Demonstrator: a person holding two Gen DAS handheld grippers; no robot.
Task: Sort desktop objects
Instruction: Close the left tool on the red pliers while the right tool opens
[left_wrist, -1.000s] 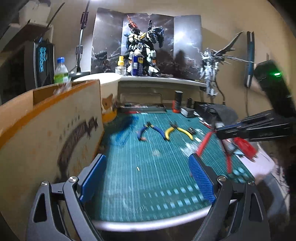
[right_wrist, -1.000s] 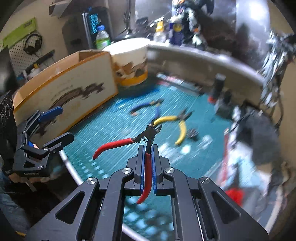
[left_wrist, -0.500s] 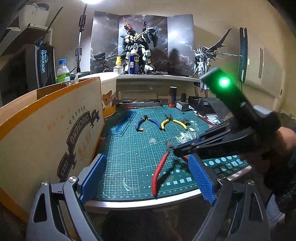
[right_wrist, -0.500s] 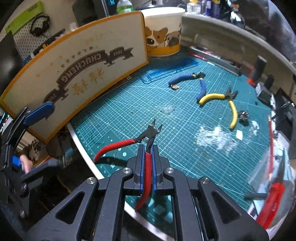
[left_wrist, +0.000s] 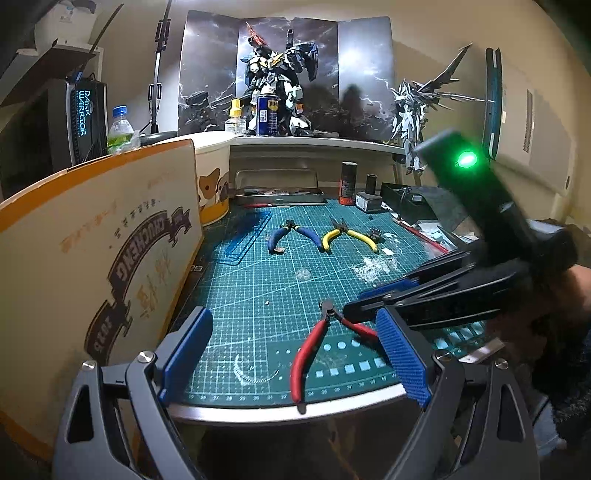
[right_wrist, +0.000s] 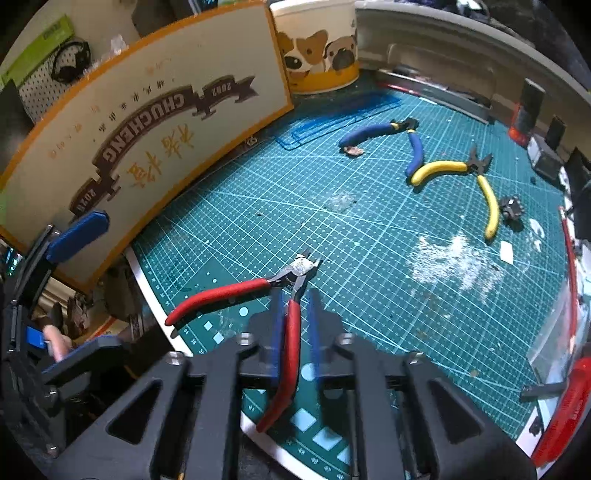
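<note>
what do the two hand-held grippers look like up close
Both are black, with angular cut-out frames, silver screws at the joints and flat blue ribbed pads on the fingers. The left hand-held gripper shows this clearly in its own view. The right hand-held gripper carries a black block on top with a glowing green light, and the arm behind it wears a dark fuzzy sleeve.

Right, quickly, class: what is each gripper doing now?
Left gripper: open, holding nothing.
Right gripper: open, fingers loosely either side of one handle of the red cutters.

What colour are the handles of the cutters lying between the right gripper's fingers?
Red handles on the small side cutters, clearest in the right wrist view.
</note>
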